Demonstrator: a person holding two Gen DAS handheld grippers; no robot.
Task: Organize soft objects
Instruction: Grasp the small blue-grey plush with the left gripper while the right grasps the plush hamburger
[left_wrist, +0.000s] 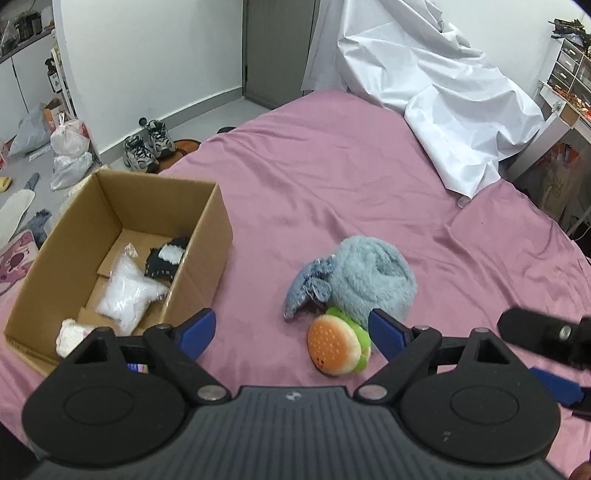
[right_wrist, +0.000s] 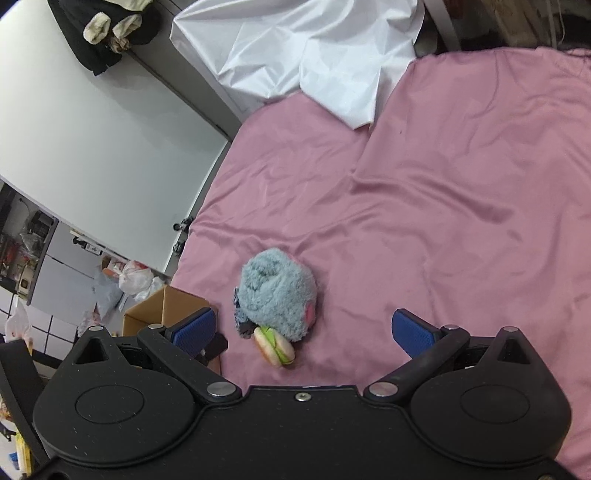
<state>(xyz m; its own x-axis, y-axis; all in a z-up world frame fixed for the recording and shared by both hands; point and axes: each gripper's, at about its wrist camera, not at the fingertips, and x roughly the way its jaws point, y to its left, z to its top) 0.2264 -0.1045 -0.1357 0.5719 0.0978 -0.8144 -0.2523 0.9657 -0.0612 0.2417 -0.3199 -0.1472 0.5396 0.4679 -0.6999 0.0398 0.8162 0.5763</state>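
A fluffy blue-grey plush (left_wrist: 364, 278) (right_wrist: 280, 295) lies on the pink bed sheet (left_wrist: 332, 177) (right_wrist: 461, 206). A small burger plush (left_wrist: 338, 345) (right_wrist: 275, 347) rests against its near side. My left gripper (left_wrist: 291, 330) hovers above the sheet, jaws wide with nothing between them, the burger just ahead of its right fingertip. My right gripper (right_wrist: 308, 332) is also open and empty, the two plushes ahead near its left finger. An open cardboard box (left_wrist: 207, 236) (right_wrist: 162, 306) on the left holds a white bag, a black-and-white soft item and a pale plush.
A crumpled white sheet (left_wrist: 436, 85) (right_wrist: 306, 51) covers the far end of the bed. Shoes (left_wrist: 147, 146), plastic bags and slippers lie on the floor beyond the box. The other gripper's black body (left_wrist: 546, 339) shows at the right edge of the left wrist view.
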